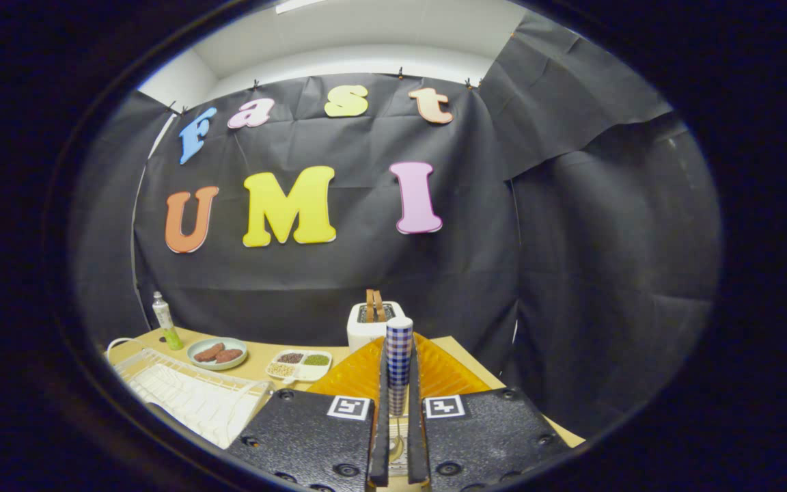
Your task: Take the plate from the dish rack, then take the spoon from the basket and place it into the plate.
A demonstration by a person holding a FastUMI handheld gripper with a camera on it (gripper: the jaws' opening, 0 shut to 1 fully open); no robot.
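The spoon (399,338) has a blue-and-white checked handle that stands upright between my fingers. My gripper (398,383) is shut on that handle, and the handle's top sticks up past the fingertips. The spoon's metal bowl shows low down in the narrow gap between the fingers. The ribbed orange plate (356,374) lies on the wooden table (260,362) just beyond and below the fingers, spreading to both sides of them. The white wire dish rack (188,396) stands to the left of the fingers.
A white toaster (366,326) with two slices of toast stands behind the orange plate. Farther left on the table are a divided white tray (299,365) of beans, a pale green dish (217,353) of sausages and a small bottle (167,321). The table's right edge runs close past the plate.
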